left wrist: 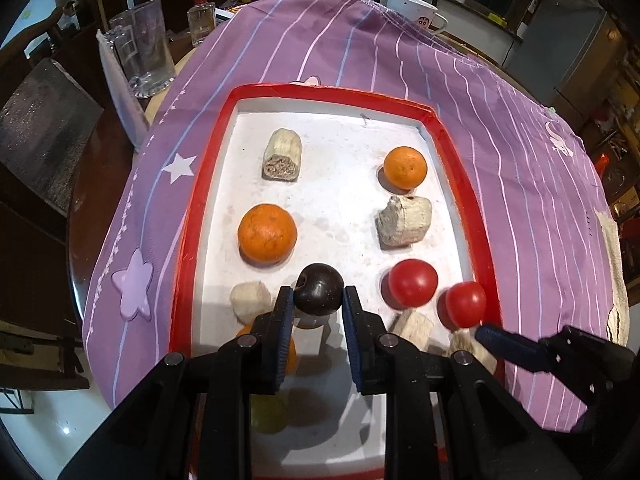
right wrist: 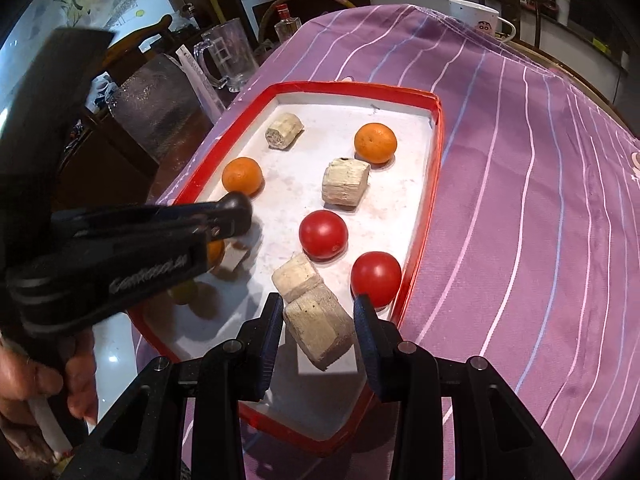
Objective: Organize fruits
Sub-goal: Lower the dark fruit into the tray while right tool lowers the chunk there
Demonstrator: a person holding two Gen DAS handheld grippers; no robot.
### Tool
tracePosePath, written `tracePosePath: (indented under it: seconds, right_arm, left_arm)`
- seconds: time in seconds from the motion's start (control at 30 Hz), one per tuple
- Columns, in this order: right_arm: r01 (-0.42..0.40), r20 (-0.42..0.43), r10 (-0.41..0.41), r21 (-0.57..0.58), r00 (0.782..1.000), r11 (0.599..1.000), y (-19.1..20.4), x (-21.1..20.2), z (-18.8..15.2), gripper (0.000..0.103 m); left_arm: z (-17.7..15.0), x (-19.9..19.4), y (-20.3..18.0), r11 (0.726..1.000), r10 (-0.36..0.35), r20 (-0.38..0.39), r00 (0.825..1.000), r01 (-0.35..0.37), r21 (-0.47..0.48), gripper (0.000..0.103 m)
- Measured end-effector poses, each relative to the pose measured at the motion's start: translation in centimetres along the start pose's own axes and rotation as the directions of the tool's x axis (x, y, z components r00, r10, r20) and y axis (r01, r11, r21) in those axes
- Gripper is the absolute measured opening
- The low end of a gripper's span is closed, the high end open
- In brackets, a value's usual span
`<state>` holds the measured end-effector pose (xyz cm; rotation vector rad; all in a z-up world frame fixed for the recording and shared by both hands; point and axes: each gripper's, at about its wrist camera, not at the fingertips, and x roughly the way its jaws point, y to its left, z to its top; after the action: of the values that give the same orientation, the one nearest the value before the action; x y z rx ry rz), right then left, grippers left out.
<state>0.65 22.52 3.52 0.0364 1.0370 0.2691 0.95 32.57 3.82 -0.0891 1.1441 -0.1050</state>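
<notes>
Around your work area you have a purple striped cloth (left wrist: 500,128) with pale stars printed on it, draped over the round table. At its far left edge you can see clear glass mugs (left wrist: 146,46) standing together, and behind them a small clear bottle with a red cap (left wrist: 201,16). At the far edge of the cloth, a white mug (left wrist: 412,10) stands with its handle turned to your right.

Left gripper (left wrist: 318,300) angled steeply downward, jaws clamped on something dark and round, right gripper (right wrist: 318,312) beside it, also tilted down, jaws closed around a pale chunk, bare hand (right wrist: 36,384) gripping the left handle
</notes>
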Motion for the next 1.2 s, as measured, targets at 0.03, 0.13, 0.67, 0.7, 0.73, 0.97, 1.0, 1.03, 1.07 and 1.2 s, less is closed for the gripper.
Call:
tracePosePath:
  seconds: [0.03, 0.13, 0.67, 0.7, 0.73, 0.97, 1.0, 1.03, 1.07, 1.2]
  right_arm:
    - [0.001, 0.0, -0.001, -0.001, 1.0, 1.0, 0.0, 0.0, 0.0, 0.041]
    - [-0.001, 0.0, 0.001, -0.004, 1.0, 1.0, 0.2, 0.0, -0.2, 0.041]
    - [-0.006, -0.009, 0.006, -0.031, 1.0, 1.0, 0.7, 0.4, -0.3, 0.041]
    - [-0.007, -0.012, 0.007, -0.034, 1.0, 0.999, 0.7, 0.5, -0.3, 0.041]
    - [-0.008, -0.013, 0.008, -0.036, 1.0, 0.999, 0.8, 0.6, -0.4, 0.041]
    - [-0.002, -0.015, 0.001, -0.038, 1.0, 0.999, 0.8, 0.7, -0.5, 0.041]
    - [-0.001, -0.015, 0.001, -0.037, 1.0, 0.999, 0.8, 0.6, -0.5, 0.041]
    - [-0.001, -0.015, 0.001, -0.036, 1.0, 0.999, 0.8, 0.6, -0.5, 0.041]
    - [-0.001, -0.015, 0.0, -0.035, 1.0, 0.999, 0.8, 0.6, -0.5, 0.041]
    - [-0.002, -0.018, 0.002, -0.032, 1.0, 0.999, 0.9, 0.6, -0.7, 0.041]
  left_arm:
    - [0.1, 0.2, -0.1, 1.0, 0.001, -0.003, 1.0, -0.001, 0.004, 0.023]
    - [0.1, 0.6, -0.5, 1.0, 0.003, -0.005, 1.0, -0.003, 0.017, 0.023]
    - [-1.1, -1.3, -0.5, 1.0, 0.015, 0.016, 1.0, -0.015, 0.004, 0.023]
    - [-1.3, -1.4, -0.4, 1.0, 0.014, 0.016, 1.0, -0.014, -0.002, 0.023]
    - [-1.5, -1.6, -0.3, 1.0, 0.015, 0.017, 1.0, -0.014, -0.006, 0.023]
    - [-2.6, -2.1, -0.1, 1.0, 0.016, 0.01, 1.0, -0.015, -0.025, 0.023]
    - [-2.7, -2.1, -0.1, 1.0, 0.015, 0.008, 1.0, -0.015, -0.026, 0.023]
    - [-2.9, -2.1, -0.1, 1.0, 0.015, 0.007, 1.0, -0.015, -0.026, 0.023]
    - [-3.0, -2.2, -0.2, 1.0, 0.015, 0.007, 1.0, -0.015, -0.025, 0.023]
    - [-3.4, -2.1, -0.5, 1.0, 0.012, 0.003, 1.0, -0.012, -0.016, 0.023]
